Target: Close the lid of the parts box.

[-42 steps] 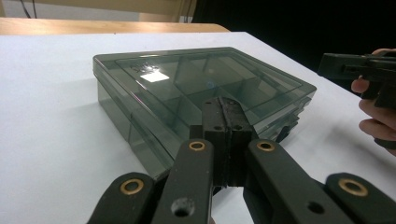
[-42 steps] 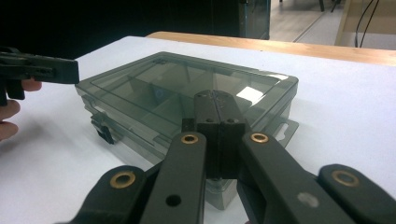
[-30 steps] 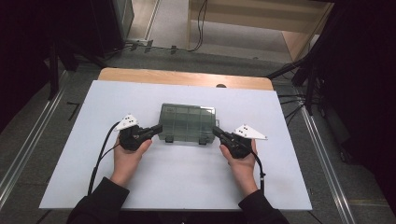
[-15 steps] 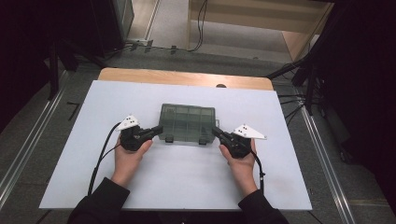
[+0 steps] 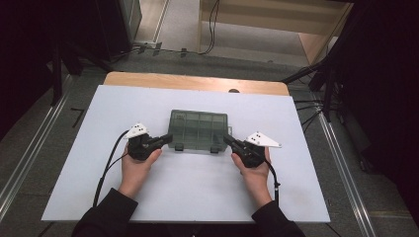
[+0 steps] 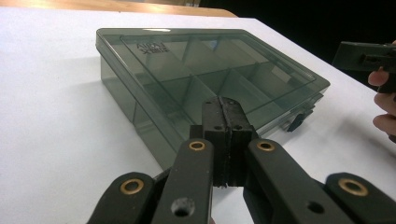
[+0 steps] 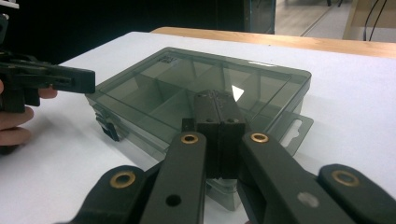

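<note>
Compartments of closed organizer box (image 5: 198, 129) hold nothing.

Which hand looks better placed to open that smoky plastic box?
Neither clearly, though perhaps the left. The box lies shut, its two latches facing the person. Both tools are shut beside its near corners, and the left tool sits slightly nearer a latch than the right tool.

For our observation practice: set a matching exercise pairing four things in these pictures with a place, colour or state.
Things:
1. box
2. left gripper
3. right gripper
4. table

Descriptions:
a. white top
b. shut, at the box's left front corner
c. smoky clear plastic, lid closed
d. shut, at the box's right front corner

Pairs: 1-c, 2-b, 3-d, 4-a
</note>
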A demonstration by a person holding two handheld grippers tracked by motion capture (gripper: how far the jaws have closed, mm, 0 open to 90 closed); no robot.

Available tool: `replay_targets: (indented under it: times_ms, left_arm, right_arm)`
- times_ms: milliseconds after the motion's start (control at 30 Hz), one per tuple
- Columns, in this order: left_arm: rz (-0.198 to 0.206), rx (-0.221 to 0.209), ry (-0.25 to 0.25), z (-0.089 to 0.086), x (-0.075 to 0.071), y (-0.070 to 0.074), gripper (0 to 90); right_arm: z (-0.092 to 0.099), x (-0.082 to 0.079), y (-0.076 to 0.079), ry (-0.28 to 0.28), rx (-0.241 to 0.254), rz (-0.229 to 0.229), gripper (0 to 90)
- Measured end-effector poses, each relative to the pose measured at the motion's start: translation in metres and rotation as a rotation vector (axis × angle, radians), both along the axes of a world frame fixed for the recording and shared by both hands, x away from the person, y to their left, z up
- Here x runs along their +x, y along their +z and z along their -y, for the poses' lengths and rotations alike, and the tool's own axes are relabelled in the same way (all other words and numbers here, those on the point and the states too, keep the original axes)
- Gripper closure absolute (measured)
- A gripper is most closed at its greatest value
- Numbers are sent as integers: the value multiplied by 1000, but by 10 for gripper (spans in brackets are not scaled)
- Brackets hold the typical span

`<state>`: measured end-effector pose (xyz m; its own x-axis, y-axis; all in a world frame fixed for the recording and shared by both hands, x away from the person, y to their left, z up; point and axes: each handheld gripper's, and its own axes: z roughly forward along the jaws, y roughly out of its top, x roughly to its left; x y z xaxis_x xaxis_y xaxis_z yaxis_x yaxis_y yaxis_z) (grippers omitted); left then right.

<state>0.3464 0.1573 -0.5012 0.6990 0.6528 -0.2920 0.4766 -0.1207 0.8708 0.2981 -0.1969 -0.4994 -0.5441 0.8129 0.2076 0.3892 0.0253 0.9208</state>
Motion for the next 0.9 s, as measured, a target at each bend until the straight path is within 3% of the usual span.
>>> replay_targets:
  times_ms: [900]
  left_arm:
    - [-2, -9, -2, 0, -1, -1, 889]
  right_arm:
    - [-2, 4, -14, -13, -30, -50, 875]
